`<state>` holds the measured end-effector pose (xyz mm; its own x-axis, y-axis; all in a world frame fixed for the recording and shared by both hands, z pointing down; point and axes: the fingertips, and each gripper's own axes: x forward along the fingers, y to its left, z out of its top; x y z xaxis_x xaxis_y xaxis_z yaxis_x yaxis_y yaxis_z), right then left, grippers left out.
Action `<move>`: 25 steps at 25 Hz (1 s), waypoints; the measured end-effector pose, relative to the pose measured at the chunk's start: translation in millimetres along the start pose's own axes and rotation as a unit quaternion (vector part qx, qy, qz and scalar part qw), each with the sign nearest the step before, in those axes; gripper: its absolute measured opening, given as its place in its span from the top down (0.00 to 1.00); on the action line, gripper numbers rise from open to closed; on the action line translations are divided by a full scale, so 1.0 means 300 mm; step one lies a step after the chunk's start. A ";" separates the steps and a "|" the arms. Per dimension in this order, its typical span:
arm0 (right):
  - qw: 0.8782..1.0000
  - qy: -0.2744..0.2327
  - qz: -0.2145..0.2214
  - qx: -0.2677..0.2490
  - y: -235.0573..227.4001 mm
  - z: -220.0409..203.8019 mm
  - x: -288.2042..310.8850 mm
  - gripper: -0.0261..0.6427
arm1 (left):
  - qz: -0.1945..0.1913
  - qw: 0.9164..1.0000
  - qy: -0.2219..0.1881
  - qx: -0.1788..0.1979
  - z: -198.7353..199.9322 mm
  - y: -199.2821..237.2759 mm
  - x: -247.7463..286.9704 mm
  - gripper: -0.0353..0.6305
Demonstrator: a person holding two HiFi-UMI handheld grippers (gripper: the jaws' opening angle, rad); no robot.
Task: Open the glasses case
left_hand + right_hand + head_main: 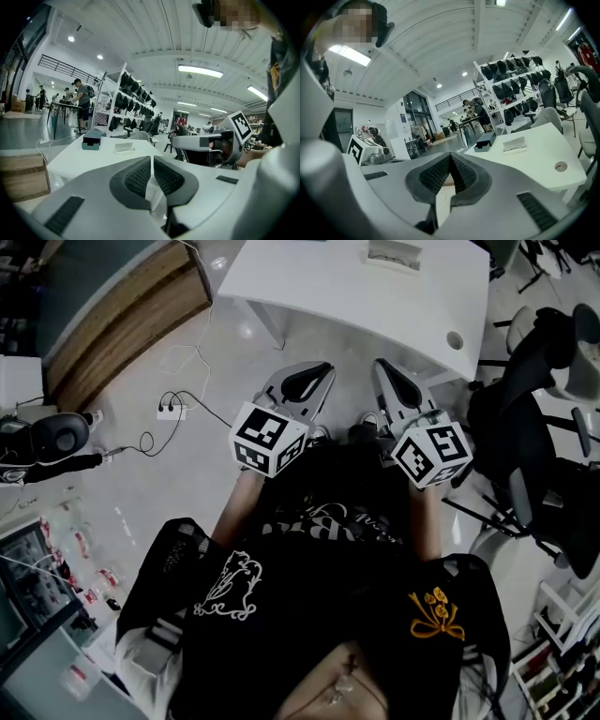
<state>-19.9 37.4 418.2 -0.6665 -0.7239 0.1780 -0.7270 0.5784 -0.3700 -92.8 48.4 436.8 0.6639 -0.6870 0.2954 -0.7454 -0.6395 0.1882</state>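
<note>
The glasses case is a dark teal box lying shut on the far part of the white table; the right gripper view shows the glasses case too. It is outside the head view. My left gripper and right gripper are held side by side before my body, short of the table's near edge. Both are shut with nothing between the pads, as seen close up on the left gripper and the right gripper. Neither touches the case.
A white tray with spectacles lies next to the case; the head view shows it as the tray. The table has a round cable hole. Office chairs stand at the right, a power strip with cables on the floor at the left.
</note>
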 end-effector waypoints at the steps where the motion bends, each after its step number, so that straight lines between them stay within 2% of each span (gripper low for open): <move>1: 1.000 0.003 0.001 -0.003 0.006 -0.003 -0.001 0.94 | -0.001 1.000 -0.002 0.000 -0.001 -0.002 -0.004 0.89; 12: 0.999 0.025 0.017 -0.018 0.056 -0.018 -0.007 0.94 | -0.002 1.000 -0.017 -0.002 0.011 -0.019 -0.040 0.90; 25: 0.999 0.041 0.011 -0.029 0.055 -0.017 -0.024 0.94 | -0.006 1.000 -0.021 0.006 0.030 -0.048 -0.037 0.90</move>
